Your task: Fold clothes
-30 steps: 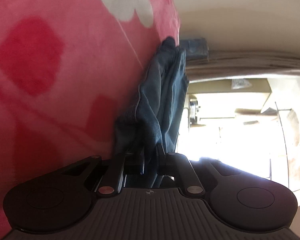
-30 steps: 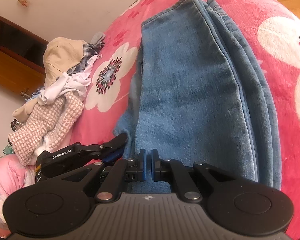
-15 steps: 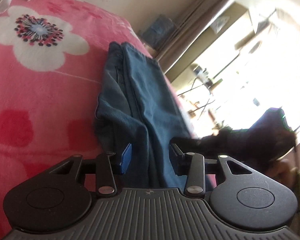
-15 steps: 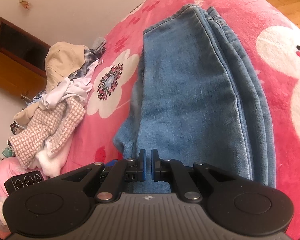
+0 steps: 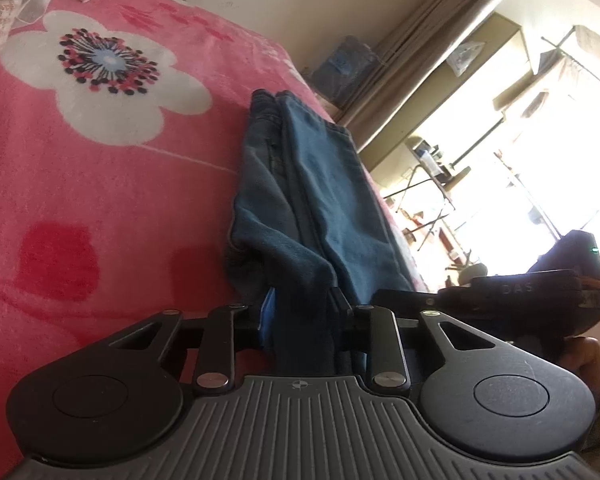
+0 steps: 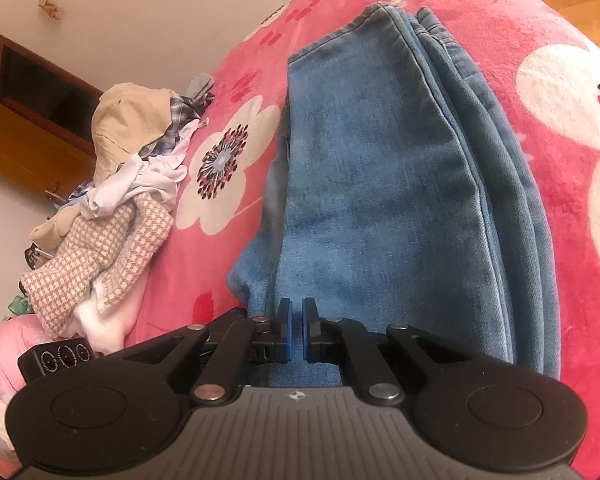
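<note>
Folded blue jeans lie lengthwise on a pink flowered blanket. My right gripper is shut at their near edge, with denim showing in the thin slit between its blue pads. In the left wrist view the jeans run away from me. A bunched fold of their left edge fills the gap of my left gripper, whose jaws are closing on it. The right gripper shows there as a dark shape at the right.
A heap of unfolded clothes sits on the bed to the left of the jeans. Behind it stands a wooden cabinet. A curtain and a bright window lie past the bed's far end. Wooden floor shows beyond the bed.
My left gripper has rolled and risen, so the bed now looks nearly level. Its jaws opened wide and have come back onto the jeans' edge. The right gripper has kept still.
</note>
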A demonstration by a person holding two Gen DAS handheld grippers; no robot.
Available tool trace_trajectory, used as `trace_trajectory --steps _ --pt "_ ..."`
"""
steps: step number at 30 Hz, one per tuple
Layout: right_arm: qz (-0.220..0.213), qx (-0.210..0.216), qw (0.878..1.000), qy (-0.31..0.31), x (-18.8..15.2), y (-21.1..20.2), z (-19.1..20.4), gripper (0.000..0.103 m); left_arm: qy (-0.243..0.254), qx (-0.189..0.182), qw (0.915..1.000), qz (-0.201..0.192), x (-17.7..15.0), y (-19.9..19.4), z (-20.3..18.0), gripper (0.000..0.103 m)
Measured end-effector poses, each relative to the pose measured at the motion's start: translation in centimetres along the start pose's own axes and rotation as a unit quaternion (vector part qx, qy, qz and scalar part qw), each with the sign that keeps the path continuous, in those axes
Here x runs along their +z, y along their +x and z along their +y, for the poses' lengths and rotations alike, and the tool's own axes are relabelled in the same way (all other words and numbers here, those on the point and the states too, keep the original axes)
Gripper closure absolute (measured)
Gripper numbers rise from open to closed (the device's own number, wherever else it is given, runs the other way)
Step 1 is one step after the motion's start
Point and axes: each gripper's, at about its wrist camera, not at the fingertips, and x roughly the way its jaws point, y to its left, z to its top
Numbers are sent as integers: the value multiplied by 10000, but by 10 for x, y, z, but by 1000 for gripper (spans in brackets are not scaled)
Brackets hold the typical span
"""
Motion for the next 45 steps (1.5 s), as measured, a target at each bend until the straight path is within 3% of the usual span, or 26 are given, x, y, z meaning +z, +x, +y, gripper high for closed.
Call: trace_trajectory --steps 12,19,22,24,26,31,37,39,42,44,45 --pt "-28 -3 10000 53 -1 -2 -2 98 288 193 9994 6 -5 -2 -14 81" --pt "-42 6 10000 90 -1 -4 -4 98 343 117 9993 -6 -5 -3 -19 70" --pt "-36 9 9999 95 -2 -4 -5 98 352 215 9991 53 -7 2 -19 70" --pt "-28 5 9999 108 -2 -4 -5 98 319 321 9990 45 -7 5 -17 71" --pt "-26 2 9999 119 -2 -4 -6 98 305 400 9987 27 -7 8 -16 79" --pt "-32 2 9999 135 -3 -4 -7 98 564 393 9976 106 -8 11 -24 80" --pt "-11 19 9999 147 -3 -2 -7 98 709 742 9944 261 -12 23 -30 80" --pt "-6 21 9999 154 -4 -1 -7 98 789 749 9937 255 -13 24 -33 89" --pt "1 5 9998 178 -5 -1 -8 98 254 412 9984 297 -9 22 -23 100" --pt "-1 -1 9998 193 -6 -1 -8 98 -695 -206 9970 287 -6 20 0 102" --pt "-5 -2 9998 200 -6 -1 -9 98 -1301 -622 9891 280 -7 21 16 102"
